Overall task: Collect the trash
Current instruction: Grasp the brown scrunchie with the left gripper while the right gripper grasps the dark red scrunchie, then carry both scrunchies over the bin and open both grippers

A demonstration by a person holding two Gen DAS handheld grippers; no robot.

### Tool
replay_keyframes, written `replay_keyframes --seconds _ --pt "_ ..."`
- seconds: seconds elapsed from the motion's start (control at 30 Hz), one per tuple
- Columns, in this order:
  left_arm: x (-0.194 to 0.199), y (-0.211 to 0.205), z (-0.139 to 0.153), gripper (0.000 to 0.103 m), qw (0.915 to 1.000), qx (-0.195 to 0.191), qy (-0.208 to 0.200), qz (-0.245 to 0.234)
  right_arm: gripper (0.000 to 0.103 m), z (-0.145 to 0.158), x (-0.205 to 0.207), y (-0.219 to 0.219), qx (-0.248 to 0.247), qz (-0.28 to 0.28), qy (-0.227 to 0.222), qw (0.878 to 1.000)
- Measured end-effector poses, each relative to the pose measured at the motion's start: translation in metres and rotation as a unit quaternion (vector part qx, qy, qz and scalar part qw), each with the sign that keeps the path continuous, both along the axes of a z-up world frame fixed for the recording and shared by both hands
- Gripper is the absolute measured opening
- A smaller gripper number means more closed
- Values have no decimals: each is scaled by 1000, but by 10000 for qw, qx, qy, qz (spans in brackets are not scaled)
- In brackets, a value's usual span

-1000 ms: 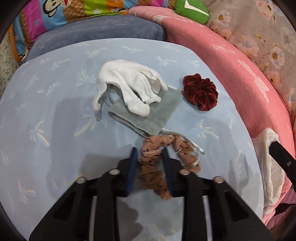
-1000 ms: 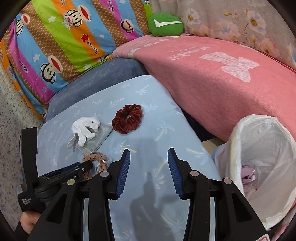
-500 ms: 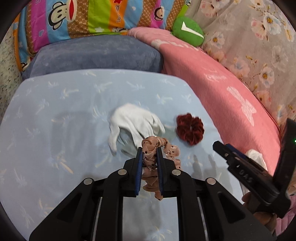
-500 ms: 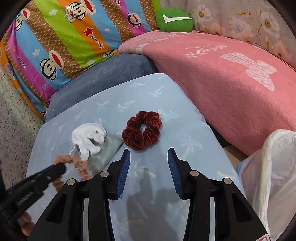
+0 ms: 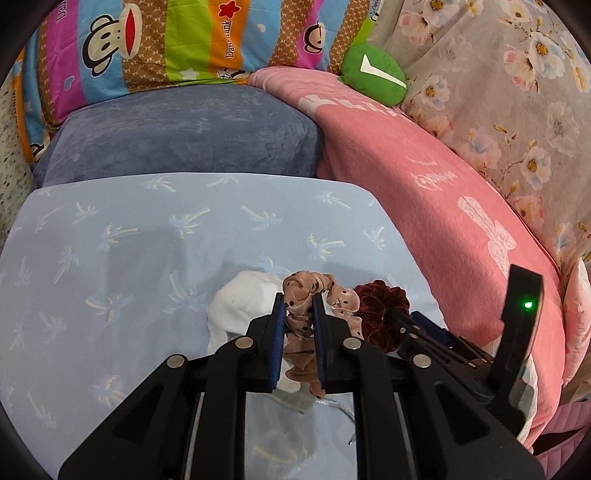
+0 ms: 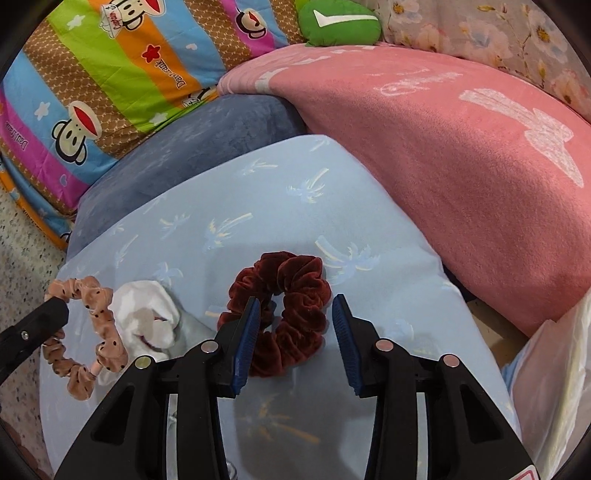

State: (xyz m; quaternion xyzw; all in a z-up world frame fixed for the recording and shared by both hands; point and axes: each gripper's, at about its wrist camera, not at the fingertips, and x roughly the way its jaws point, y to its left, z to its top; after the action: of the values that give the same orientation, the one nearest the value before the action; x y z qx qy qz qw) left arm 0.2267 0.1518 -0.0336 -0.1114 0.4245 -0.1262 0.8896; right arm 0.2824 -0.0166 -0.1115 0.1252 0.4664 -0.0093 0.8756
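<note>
My left gripper (image 5: 298, 301) is shut on a tan dotted scrunchie (image 5: 306, 291), which hangs lifted above the light blue cushion (image 5: 147, 240); the same scrunchie (image 6: 86, 328) dangles from the left gripper's tip in the right wrist view. A dark red velvet scrunchie (image 6: 284, 306) lies on the cushion. My right gripper (image 6: 295, 314) straddles its right half, jaws closing, pads not pressing on it. The red scrunchie (image 5: 384, 306) shows beside the left gripper too. A white glove (image 6: 147, 314) lies over a grey pouch (image 6: 192, 328).
A white plastic trash bag (image 6: 554, 387) stands at the cushion's right edge. A pink blanket (image 6: 461, 166) rises behind it, with a grey-blue cushion (image 6: 192, 147), a striped monkey-print pillow (image 6: 110, 74) and a green cushion (image 6: 340, 22) at the back.
The left gripper lifted the tan scrunchie off the cushion. The right gripper moved from near the trash bag to the red scrunchie, and its jaws narrowed around it.
</note>
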Motion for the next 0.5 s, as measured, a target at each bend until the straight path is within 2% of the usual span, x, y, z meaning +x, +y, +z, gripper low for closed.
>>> replay_keyframes --seconds 0.07,0.3,0.5 --pt "1 -3 -1 14 10000 4 18 -35 26 -8 2 -2 79 -6 117 9999" --pt "-4 -11 -5 14 9999 19 106 -112 19 -13 -12 -9 201 20 83 9998" --pt "-17 -21 2 14 9998 39 76 -189 17 -3 -39 -16 364 -26 10 9993"
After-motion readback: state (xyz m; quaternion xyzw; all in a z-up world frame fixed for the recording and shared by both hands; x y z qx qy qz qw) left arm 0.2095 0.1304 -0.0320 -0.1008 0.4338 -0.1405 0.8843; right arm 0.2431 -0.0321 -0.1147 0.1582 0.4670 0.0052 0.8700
